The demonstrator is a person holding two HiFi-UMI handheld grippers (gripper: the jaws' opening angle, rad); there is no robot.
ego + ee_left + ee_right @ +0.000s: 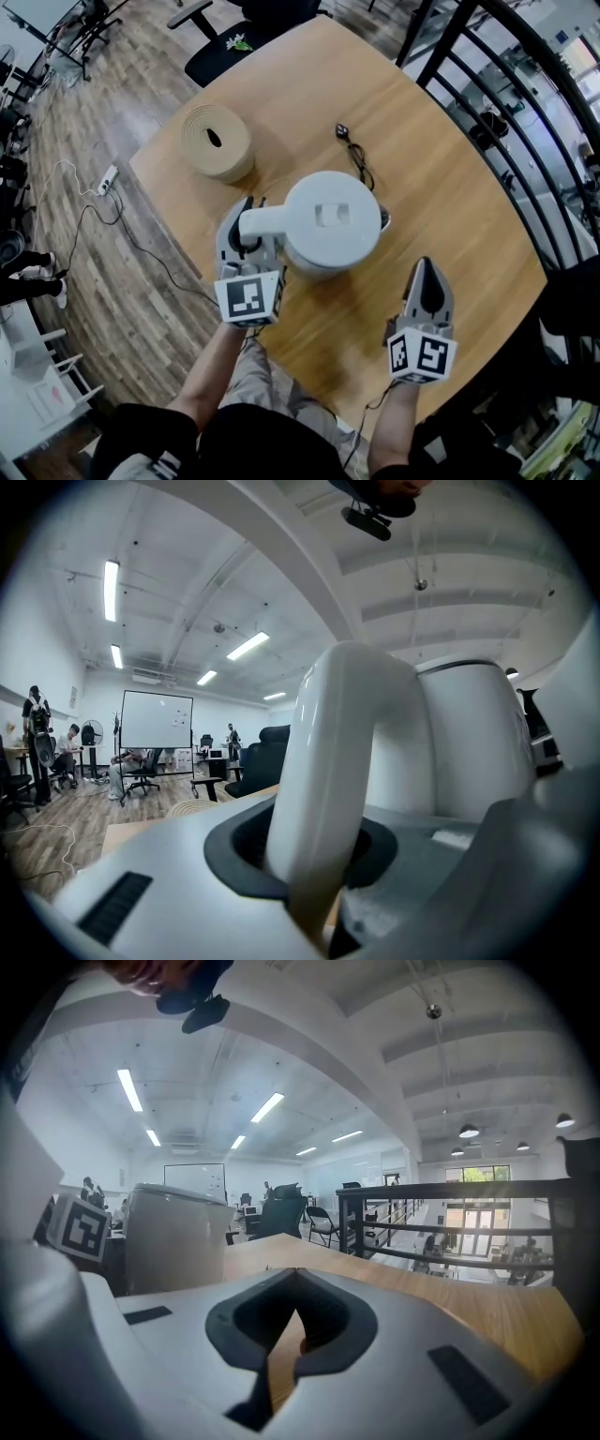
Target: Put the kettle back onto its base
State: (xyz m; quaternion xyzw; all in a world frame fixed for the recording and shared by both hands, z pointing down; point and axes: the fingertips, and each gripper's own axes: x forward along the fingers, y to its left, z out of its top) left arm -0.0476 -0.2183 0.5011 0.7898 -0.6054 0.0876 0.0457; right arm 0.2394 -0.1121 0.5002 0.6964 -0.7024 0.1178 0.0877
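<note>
Kettle (330, 223) is clamped by its handle (262, 223) in the left tool (246, 236), mid-tabletop (450, 187). The base is hidden under the kettle, so seating cannot be judged. A cord (354, 155) trails behind the kettle. Right tool (425, 272), jaws together and empty, is held right of the kettle by the near tabletop edge. A beige roll (217, 141) lies well clear, back-left of the kettle.

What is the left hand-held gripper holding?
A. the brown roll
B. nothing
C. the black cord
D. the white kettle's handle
D: in the left gripper view the jaws of the left hand-held gripper are closed on the handle of the white kettle, while the brown roll and the black cord lie apart on the table.
</note>
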